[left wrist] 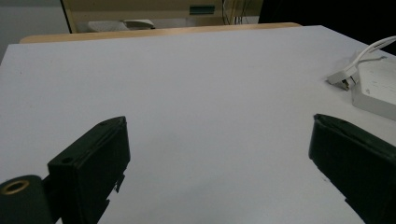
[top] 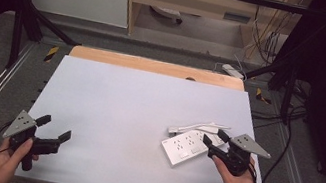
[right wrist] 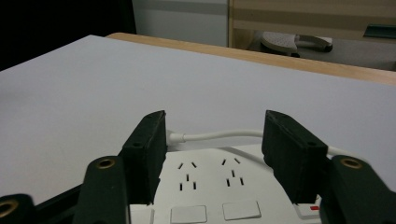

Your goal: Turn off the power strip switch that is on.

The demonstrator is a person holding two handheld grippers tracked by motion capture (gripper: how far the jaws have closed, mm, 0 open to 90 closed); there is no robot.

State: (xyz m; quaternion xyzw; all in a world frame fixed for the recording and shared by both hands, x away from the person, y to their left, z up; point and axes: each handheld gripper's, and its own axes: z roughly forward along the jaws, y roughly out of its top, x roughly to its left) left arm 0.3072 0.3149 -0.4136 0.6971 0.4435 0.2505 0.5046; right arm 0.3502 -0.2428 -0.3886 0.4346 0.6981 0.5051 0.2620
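In the lower right of the high view, the flat white plastic power strip (top: 188, 147) lies slanted on the white table (top: 121, 114), its near end between the right gripper (top: 209, 142)'s half-closed jaws, whether gripped I cannot tell, while the left gripper (top: 54, 127), wide open, sits far left.

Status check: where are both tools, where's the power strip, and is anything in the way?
Left tool open, nothing between its jaws. Right tool straddling power strip, grip unconfirmed. Strip's cable just beyond it.
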